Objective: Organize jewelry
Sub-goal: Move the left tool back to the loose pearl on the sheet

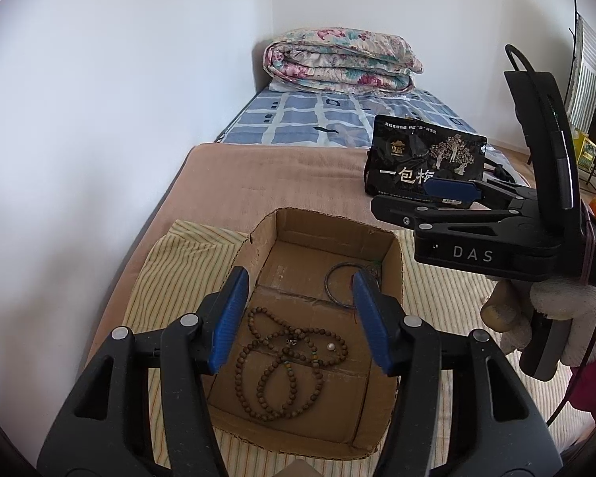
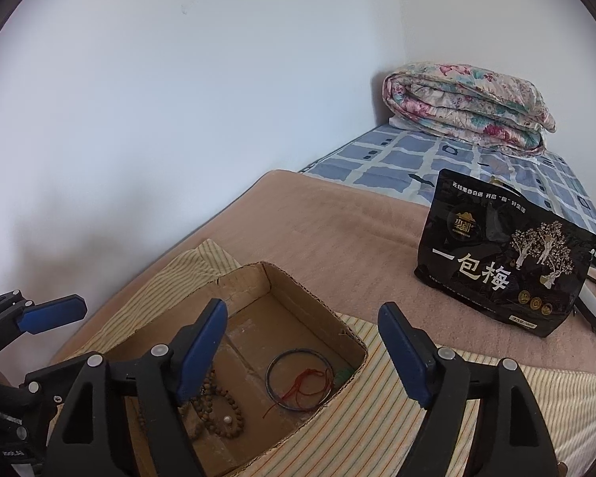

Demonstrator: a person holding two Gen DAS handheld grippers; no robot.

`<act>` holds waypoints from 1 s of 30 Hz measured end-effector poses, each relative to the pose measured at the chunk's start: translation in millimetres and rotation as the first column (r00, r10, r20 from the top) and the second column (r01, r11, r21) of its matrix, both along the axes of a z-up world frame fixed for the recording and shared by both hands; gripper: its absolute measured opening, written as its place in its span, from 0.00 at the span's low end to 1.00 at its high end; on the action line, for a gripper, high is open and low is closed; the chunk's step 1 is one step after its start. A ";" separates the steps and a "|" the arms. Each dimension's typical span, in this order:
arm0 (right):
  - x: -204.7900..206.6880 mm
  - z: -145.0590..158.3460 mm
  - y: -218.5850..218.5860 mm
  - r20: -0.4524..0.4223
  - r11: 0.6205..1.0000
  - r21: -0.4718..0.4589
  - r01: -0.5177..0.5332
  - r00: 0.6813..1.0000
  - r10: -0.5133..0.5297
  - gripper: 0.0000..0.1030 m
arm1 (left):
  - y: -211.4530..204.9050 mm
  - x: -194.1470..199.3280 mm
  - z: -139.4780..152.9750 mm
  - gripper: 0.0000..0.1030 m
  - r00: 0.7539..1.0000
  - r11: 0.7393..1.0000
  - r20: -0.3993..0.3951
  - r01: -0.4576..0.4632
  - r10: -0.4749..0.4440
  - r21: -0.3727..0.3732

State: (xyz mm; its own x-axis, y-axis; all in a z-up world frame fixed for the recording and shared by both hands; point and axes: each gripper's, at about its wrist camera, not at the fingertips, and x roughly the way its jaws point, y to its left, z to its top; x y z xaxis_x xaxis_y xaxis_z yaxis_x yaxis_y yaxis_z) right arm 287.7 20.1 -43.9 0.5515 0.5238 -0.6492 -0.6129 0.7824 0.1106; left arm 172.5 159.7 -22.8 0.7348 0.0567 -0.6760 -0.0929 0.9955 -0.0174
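A long string of brown wooden beads (image 1: 286, 361) lies coiled on the floor of an open cardboard box (image 1: 258, 246) at lower center of our left wrist view, a small pale bead resting among its loops. Toward the box's far right corner we see a thin dark bangle (image 2: 300, 379) lying flat, with a loose red thread (image 2: 304, 387) crossing it. Our left gripper (image 1: 298, 318) hangs above the box with its blue-padded jaws spread wide and nothing between them. Our right gripper (image 2: 302, 349), gripped by a white-gloved hand (image 1: 556, 314) at the right edge of the left view, likewise stands with its jaws apart and empty, over the box's right wall. The box sits on a yellow striped cloth (image 2: 377, 417), spread over a tan blanket (image 2: 318, 238). At upper right, a black snack pouch (image 2: 504, 254) with white Chinese lettering stands upright on the blanket. Beyond it we see a blue checked sheet (image 1: 298, 119) and a folded floral quilt (image 1: 337, 61) against the white wall (image 2: 178, 99).
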 end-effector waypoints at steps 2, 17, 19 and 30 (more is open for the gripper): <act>-1.4 1.5 -1.8 0.002 1.000 0.000 0.004 1.000 -0.004 0.79 | -0.4 -0.3 1.5 0.55 1.000 1.000 0.003 0.001 -0.001 -0.003; -16.8 29.5 -37.8 0.035 0.996 0.014 0.086 0.996 -0.086 0.95 | -23.4 -16.3 22.1 0.56 0.999 1.000 0.052 0.017 -0.017 0.006; -19.8 34.8 -46.6 0.044 0.994 0.018 0.106 0.993 -0.107 0.99 | -29.0 -19.0 25.2 0.63 0.998 1.000 0.063 0.023 -0.024 0.011; -43.2 53.2 -102.5 0.053 0.982 0.010 0.189 0.980 -0.189 1.00 | -58.1 -34.0 41.8 0.77 0.991 0.998 0.115 0.059 -0.062 0.029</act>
